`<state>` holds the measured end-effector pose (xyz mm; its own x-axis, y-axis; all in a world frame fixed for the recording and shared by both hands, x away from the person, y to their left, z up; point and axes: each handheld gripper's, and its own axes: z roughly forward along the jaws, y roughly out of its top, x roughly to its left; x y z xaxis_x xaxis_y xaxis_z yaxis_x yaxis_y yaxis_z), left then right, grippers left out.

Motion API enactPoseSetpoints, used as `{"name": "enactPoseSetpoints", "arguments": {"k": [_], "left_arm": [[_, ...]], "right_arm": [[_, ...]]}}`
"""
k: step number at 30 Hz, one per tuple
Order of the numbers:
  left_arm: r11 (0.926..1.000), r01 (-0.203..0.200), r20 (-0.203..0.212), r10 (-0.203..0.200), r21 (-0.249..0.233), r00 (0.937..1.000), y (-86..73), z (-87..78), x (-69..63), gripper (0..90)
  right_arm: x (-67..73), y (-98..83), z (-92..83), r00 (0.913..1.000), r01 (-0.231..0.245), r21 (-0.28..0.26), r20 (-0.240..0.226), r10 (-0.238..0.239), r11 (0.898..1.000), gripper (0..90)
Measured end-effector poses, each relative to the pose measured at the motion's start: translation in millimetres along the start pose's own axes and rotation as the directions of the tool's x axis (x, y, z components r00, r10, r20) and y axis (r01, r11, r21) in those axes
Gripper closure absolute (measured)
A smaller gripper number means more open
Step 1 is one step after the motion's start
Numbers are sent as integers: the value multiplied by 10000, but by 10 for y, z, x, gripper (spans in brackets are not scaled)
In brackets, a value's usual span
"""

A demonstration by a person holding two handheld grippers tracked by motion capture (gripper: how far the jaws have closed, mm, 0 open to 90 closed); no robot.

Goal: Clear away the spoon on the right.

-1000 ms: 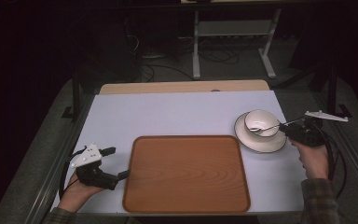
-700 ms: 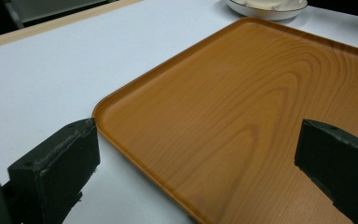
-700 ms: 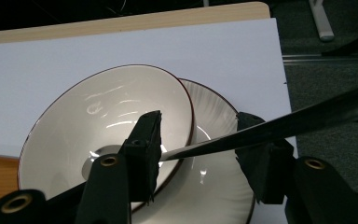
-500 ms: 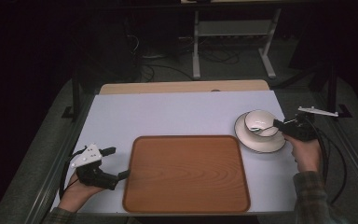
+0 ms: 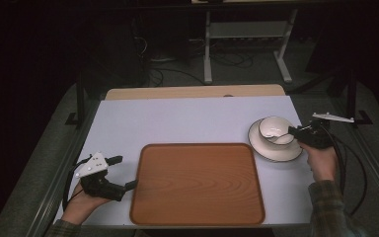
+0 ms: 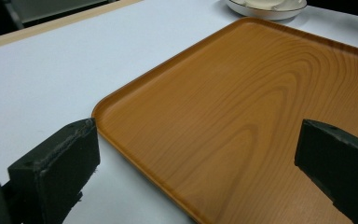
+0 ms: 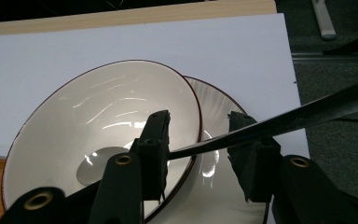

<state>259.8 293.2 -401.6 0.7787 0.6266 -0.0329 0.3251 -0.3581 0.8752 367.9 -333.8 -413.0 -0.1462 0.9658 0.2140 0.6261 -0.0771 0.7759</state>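
Note:
A white bowl point(image 5: 272, 128) with a dark rim stands on a white plate point(image 5: 278, 154) at the table's right. My right gripper point(image 5: 292, 131) is at the bowl's right edge. In the right gripper view its jaws point(image 7: 198, 127) straddle the bowl point(image 7: 98, 116) rim, one inside, one over the plate point(image 7: 216, 191). They have just been closing, with a gap still showing on both sides of the rim. A thin dark bar point(image 7: 307, 112) crosses the jaws; I cannot tell what it is. My left gripper point(image 5: 123, 173) rests open at the left edge of a wooden tray point(image 5: 197, 182).
The left gripper's jaws point(image 6: 198, 125) frame the tray's near-left corner point(image 6: 242, 116), with the plate point(image 6: 265, 10) far behind. White table surface point(image 5: 187, 121) lies beyond the tray. Metal frame rails point(image 5: 375, 168) run along both sides.
The right gripper has slid left onto the bowl's rim and its jaws have narrowed. The left gripper has stayed in place.

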Motion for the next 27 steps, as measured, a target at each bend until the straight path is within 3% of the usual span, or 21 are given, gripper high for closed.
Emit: {"name": "enactPoseSetpoints", "arguments": {"k": [7, 18, 27], "left_arm": [[10000, 6, -14, -6, 1, 10000, -1, -3, 1, 0], [10000, 34, -15, -35, -68, 10000, -1, -11, 3, 0], [10000, 28, -33, -28, -63, 10000, 2, -23, 6, 0]], "right_arm": [[-5, 20, -30, 10000, -25, -231, 2, 26, 9997, 647], [117, 96, -144, 9977, 642, -574, 238, -629, 9963, 734], [217, 183, -238, 9947, 983, -850, -213, -1004, 9915, 834]]}}
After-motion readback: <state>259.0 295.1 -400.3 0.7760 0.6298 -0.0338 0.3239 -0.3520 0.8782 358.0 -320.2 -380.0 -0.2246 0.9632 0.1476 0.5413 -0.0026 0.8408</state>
